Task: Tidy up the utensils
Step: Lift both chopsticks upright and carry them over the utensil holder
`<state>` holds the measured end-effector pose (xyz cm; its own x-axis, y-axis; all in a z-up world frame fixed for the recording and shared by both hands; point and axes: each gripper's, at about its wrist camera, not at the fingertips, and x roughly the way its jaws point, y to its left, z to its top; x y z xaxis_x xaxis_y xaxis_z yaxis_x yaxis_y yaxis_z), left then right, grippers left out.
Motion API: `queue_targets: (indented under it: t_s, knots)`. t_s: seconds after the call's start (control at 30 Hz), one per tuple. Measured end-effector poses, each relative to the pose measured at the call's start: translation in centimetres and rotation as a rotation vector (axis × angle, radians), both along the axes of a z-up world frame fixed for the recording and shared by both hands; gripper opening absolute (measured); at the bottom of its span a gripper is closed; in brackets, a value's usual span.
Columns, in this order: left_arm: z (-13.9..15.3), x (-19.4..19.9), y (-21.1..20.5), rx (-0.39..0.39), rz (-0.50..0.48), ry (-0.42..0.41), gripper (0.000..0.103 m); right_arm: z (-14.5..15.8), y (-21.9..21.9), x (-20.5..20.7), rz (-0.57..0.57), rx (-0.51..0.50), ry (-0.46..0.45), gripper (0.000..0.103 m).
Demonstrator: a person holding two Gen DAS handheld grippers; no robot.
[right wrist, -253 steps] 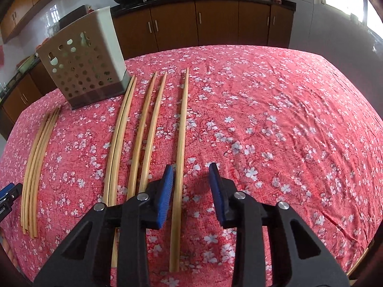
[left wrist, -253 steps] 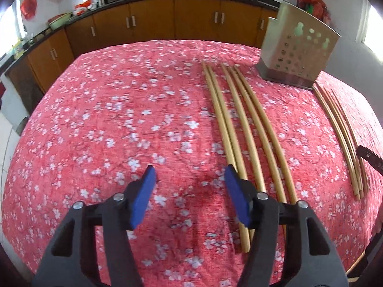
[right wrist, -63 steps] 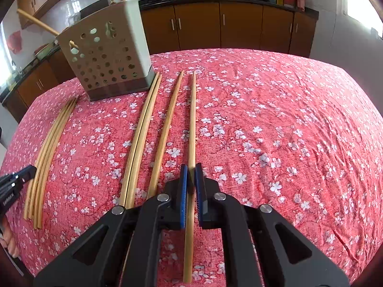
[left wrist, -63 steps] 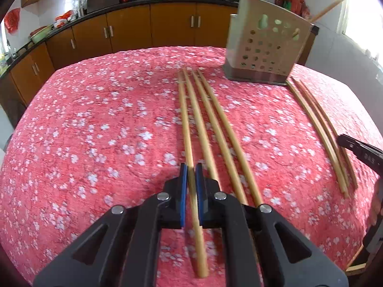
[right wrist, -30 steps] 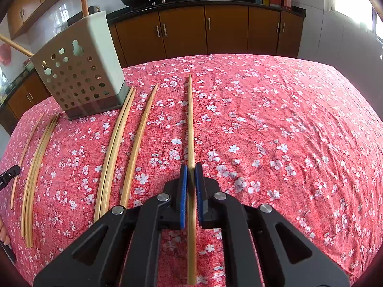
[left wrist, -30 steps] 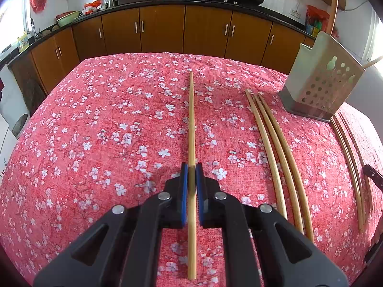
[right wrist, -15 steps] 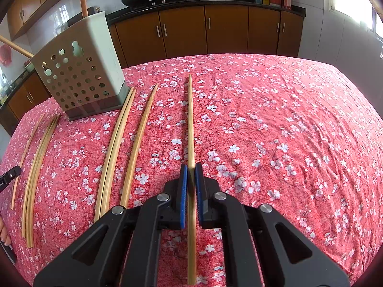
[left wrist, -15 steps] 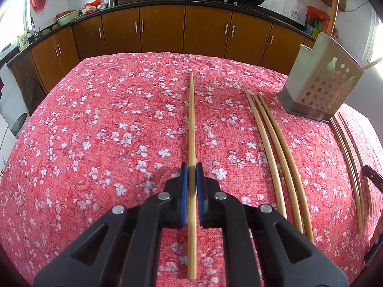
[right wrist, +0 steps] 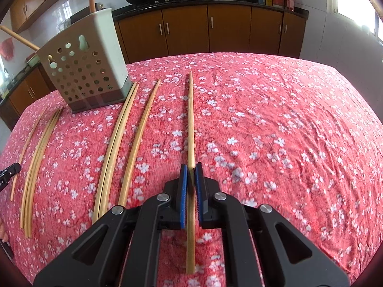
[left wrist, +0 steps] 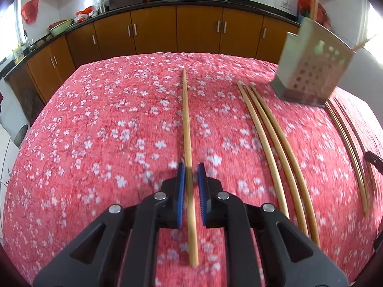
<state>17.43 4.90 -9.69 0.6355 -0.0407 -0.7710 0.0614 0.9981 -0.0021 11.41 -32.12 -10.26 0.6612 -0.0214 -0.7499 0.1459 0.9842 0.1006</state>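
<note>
Long bamboo chopsticks lie on a red flowered tablecloth (left wrist: 95, 131). My left gripper (left wrist: 190, 171) straddles one chopstick (left wrist: 188, 129); its blue pads stand slightly apart from it. My right gripper (right wrist: 190, 169) is shut on another chopstick (right wrist: 190, 119) that points away over the cloth. A perforated beige utensil holder (left wrist: 311, 71) stands at the far right in the left wrist view and at the far left in the right wrist view (right wrist: 83, 69), with two chopsticks standing in it.
Three loose chopsticks (left wrist: 270, 138) lie right of my left gripper, and a bundle (left wrist: 347, 138) lies further right below the holder. In the right wrist view, three chopsticks (right wrist: 129, 138) and a bundle (right wrist: 38, 153) lie to the left. Brown kitchen cabinets (left wrist: 155, 31) stand behind the table.
My left gripper's pads have parted a little from the chopstick, and the view has shifted with blur. My right gripper stays shut on its chopstick and has barely moved.
</note>
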Motion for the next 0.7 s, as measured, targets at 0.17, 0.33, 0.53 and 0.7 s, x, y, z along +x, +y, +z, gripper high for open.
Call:
queue_targets:
  t_s: [0.17, 0.33, 0.53, 0.7]
  knots:
    - [0.0, -1.3, -0.1, 0.004, -0.005, 0.001, 0.012, 0.0, -0.1, -0.8, 0.007, -0.002, -0.005, 0.008]
    - [0.2, -1.3, -0.2, 0.016, -0.008, 0.006, 0.008, 0.4, -0.2, -0.6, 0.002, 0.015, 0.001, 0.007]
    - [4.0, -1.7, 1.3, -0.036, 0.012, -0.09, 0.008, 4.2, -1.0, -1.9, -0.021, 0.022, -0.118, 0.007]
    - [9.5, -2.2, 2.3, -0.117, 0.039, -0.234, 0.008, 7.9, -1.6, -3.3, -0.045, 0.032, -0.245, 0.007]
